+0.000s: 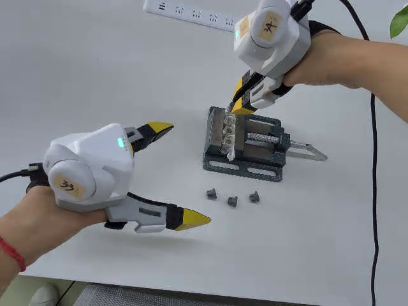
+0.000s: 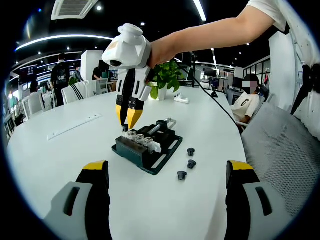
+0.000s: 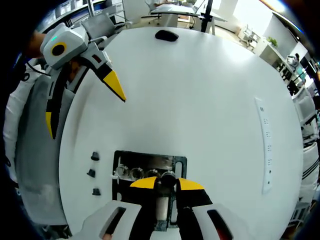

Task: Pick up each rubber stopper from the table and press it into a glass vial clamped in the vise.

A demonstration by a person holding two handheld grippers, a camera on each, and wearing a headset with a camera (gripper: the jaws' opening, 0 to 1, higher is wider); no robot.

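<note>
**Right claw pinching a stopper at the vise, left claw wide open**

Your right claw point(image 1: 237, 109) is pointing down at the far end of the vise point(image 1: 245, 159), with its yellow tips drawn in close. In the right gripper view those tips are clenched on a dark rubber stopper point(image 3: 167, 177), one tip on each side of it. The stopper sits right at the end vial of the row of glass vials point(image 1: 228, 131). I can't tell from these shots how far into the glass it's seated. The other vials line up from that claw's tips along the vise jaws, mouths up. In the left gripper view they look clear and uncapped.

Your left claw point(image 1: 178, 173) is released, its jaws spread far apart and nothing between them. It's hovering over the counter point(image 1: 95, 76), well apart from the vise, with its tips aimed toward it.

Three loose stoppers point(image 1: 233, 201) lie on the counter just ahead of the left claw's tips, between that claw and the vise. They're close together in a short row near the vise base, not touching it or each other.

A white power strip point(image 1: 191, 16) lies on the counter beyond your right claw, well apart from everything else.
</note>
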